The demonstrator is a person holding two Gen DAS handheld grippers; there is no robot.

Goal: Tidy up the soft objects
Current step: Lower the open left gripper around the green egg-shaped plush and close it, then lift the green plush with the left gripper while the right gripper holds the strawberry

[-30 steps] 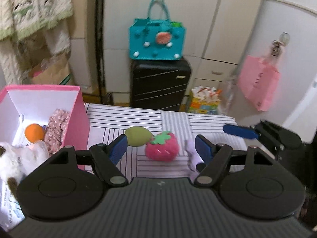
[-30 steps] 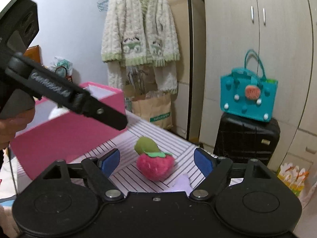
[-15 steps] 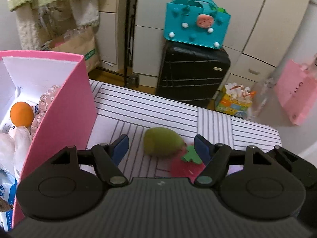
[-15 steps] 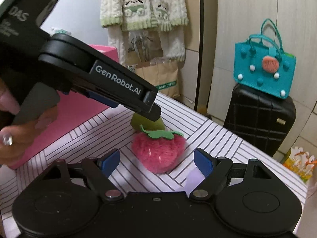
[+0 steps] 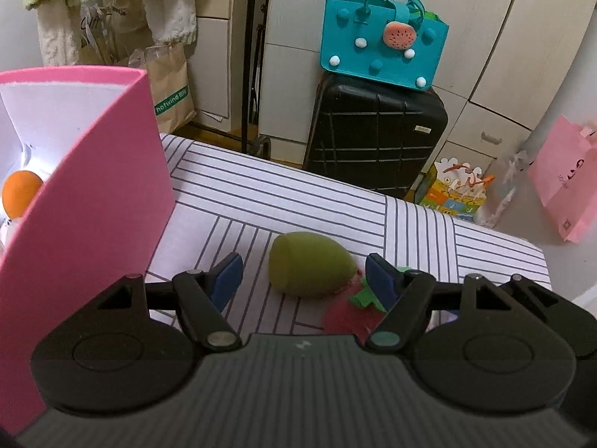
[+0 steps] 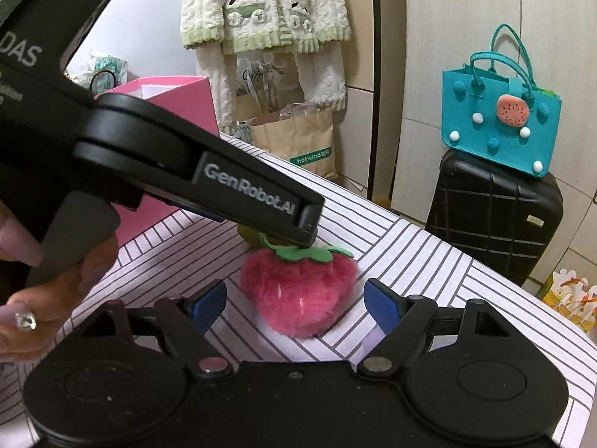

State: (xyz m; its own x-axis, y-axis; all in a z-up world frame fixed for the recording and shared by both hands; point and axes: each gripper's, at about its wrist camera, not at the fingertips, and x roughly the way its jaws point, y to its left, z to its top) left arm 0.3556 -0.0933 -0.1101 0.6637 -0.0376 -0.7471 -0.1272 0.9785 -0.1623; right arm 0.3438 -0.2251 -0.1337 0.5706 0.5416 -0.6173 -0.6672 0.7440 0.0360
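A green egg-shaped soft toy lies on the striped table, between the open fingers of my left gripper. A fuzzy pink strawberry with a green felt leaf lies right beside it, between the open fingers of my right gripper. The strawberry also shows in the left wrist view, partly hidden by the right finger. In the right wrist view the left gripper's body crosses above and hides most of the green toy. A pink box stands at the left.
The pink box holds an orange ball and other soft things. Beyond the table's far edge stand a black suitcase with a teal bag on top, a paper bag, and a pink bag at the right.
My left gripper moved forward and down until its open fingers flank the green toy. My right gripper moved closer to the strawberry. Both toys stayed in place.
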